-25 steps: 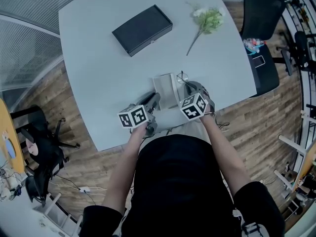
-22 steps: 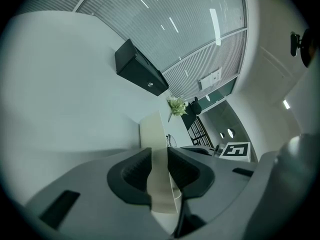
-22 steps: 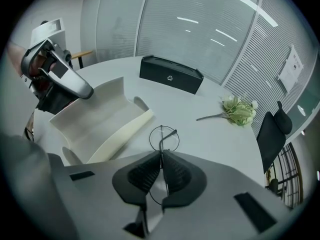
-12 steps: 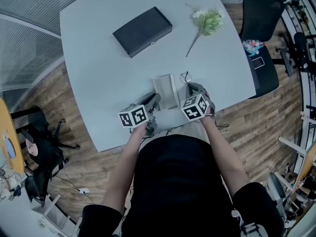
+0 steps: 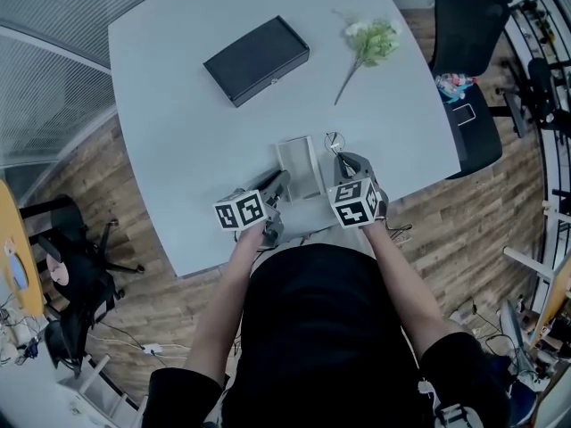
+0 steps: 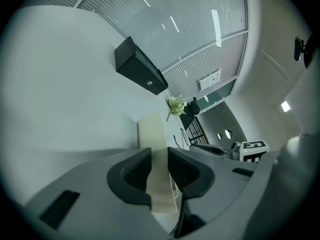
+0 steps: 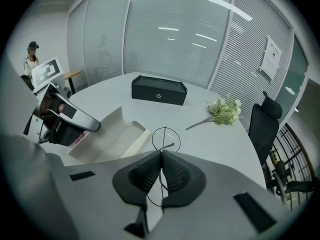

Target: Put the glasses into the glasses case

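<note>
The wire-rimmed glasses [image 7: 168, 147] were pinched between the closed jaws of our right gripper [image 7: 161, 154], one lens ring ahead of its tips. To its left, our left gripper [image 6: 159, 156] clamped one wall of the open cream glasses case [image 6: 152, 129]. Beyond, a black box [image 7: 159, 90] bore an emblem we could not read.

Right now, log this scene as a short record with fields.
Left gripper: shut on a flap of the glasses case
Right gripper: shut on the wire frame of the glasses
Case state: cream, open, on the table
Glasses position: outside the case, to its right
Also on table: black box, flower sprig, far side
</note>
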Demonstrator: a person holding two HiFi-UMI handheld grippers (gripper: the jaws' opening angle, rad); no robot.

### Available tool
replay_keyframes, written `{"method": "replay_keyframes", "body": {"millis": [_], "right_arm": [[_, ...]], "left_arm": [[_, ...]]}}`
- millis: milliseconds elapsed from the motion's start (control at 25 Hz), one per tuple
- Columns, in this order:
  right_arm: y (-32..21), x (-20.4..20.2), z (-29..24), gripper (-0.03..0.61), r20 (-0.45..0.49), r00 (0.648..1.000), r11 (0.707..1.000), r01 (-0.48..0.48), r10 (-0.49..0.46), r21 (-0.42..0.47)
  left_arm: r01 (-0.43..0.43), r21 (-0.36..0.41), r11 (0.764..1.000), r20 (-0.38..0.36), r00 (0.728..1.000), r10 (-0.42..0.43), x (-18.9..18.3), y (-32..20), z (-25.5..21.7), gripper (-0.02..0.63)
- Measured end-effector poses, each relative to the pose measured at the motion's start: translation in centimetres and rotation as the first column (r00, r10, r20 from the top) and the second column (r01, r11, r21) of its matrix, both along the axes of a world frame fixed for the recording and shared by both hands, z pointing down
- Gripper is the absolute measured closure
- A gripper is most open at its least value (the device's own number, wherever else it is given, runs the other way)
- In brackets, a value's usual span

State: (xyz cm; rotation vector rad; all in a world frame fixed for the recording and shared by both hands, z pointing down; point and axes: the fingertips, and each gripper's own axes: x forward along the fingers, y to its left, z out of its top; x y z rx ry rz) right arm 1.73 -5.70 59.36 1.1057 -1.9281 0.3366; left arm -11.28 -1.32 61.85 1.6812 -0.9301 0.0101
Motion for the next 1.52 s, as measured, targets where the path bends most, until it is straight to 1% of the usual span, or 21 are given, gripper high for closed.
{"method": "replay_keyframes", "body": {"millis": [120, 320, 480, 640, 760, 880, 1000, 1080, 1160, 1400, 1520], "right_arm": [[0.2, -0.8, -1.4, 0.552, 0.046, 0.999, 1.0, -0.011, 0.011, 0.008], [0.8, -3.5, -3.4, 0.554, 0.161, 0.987, 1.0, -0.02, 0.02, -0.004], [1.3, -6.1, -3.5, 0.554, 0.265, 0.964, 0.998, -0.028, 0.041, -0.05], [2.2, -7.6, -2.4, 0.554, 0.323, 0.942, 0.993, -0.059, 0.09, -0.103], [2.7, -8.5, -1.2, 0.554, 0.34, 0.936, 0.99, -0.054, 0.096, -0.13], [3.0, -8.6, 0.1, 0.554, 0.343, 0.932, 0.986, -0.066, 0.117, -0.155], [3.2, -8.6, 1.5, 0.554, 0.362, 0.916, 0.971, -0.1, 0.175, -0.216], [3.4, -8.6, 2.1, 0.554, 0.377, 0.903, 0.961, -0.114, 0.206, -0.251], [3.5, -8.7, 2.5, 0.554, 0.379, 0.898, 0.955, -0.123, 0.222, -0.269], [3.3, -9.0, 3.2, 0.552, 0.358, 0.9, 0.944, -0.139, 0.247, -0.3], [3.2, -9.1, 3.4, 0.552, 0.372, 0.881, 0.924, -0.159, 0.292, -0.348]], "left_arm": [[-0.004, 0.0, 1.0, -0.006, 1.0, 0.004, 0.1, -0.1, 0.0, 0.502], [-0.002, 0.005, 1.0, -0.002, 1.0, 0.002, -0.2, -0.2, -0.3, 0.502], [-0.001, -0.009, 1.0, -0.012, 1.0, 0.001, -0.3, -0.1, 0.1, 0.502], [0.002, -0.014, 1.0, -0.029, 1.0, -0.002, -0.5, 0.0, 0.0, 0.502], [0.001, -0.022, 1.0, -0.034, 0.999, -0.002, -0.8, 0.2, 0.3, 0.502], [-0.001, -0.028, 1.0, -0.031, 1.0, 0.0, -0.9, 0.4, 0.4, 0.502], [0.003, -0.035, 0.999, -0.014, 1.0, -0.003, -1.4, 0.4, 0.7, 0.502], [0.004, -0.036, 0.999, -0.02, 1.0, -0.004, -1.5, 0.4, 0.7, 0.502], [0.003, -0.037, 0.999, -0.019, 1.0, -0.004, -1.6, 0.5, 0.8, 0.502], [0.0, -0.033, 0.999, -0.043, 0.999, -0.002, -1.3, 0.3, 0.7, 0.502], [0.002, -0.035, 0.999, -0.023, 1.0, -0.003, -1.4, 0.3, 0.6, 0.502]]}}
